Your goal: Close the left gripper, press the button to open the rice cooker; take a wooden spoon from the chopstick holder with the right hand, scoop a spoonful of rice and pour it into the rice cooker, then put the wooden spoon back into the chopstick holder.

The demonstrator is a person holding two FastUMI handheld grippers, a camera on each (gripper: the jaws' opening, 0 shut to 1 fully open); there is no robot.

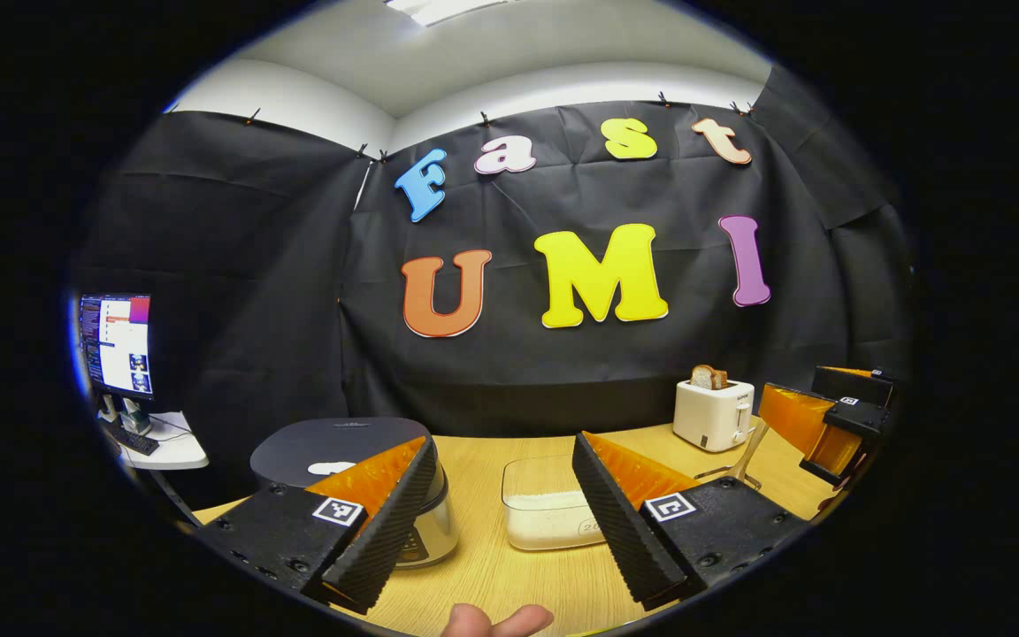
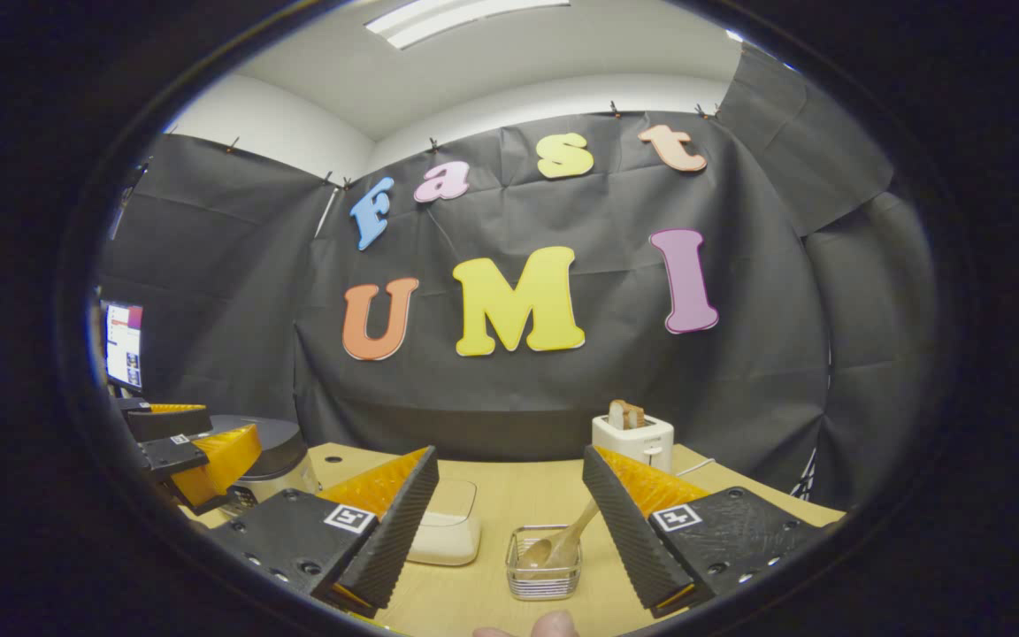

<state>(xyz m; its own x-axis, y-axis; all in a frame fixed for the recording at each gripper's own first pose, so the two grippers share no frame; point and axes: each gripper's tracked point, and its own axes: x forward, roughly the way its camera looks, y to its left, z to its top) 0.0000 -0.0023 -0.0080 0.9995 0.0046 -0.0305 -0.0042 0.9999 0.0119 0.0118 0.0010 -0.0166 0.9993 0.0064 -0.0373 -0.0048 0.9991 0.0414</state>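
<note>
Here, left claw [image 1: 502,522] spread before lidded rice cooker [image 1: 346,453], right claw [image 2: 509,531] spread (nothing held) above chopstick holder [image 2: 544,566], wooden spoon [image 2: 563,540] leaning inside.

My left finger [image 1: 386,518] hides part of the rice cooker [image 1: 346,447]; my right finger [image 2: 629,522] hides the wooden spoon [image 2: 563,541] handle's top.

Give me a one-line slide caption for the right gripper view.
Open right gripper poised over the light wooden spoon in the clear chopstick holder, white toaster behind.
</note>
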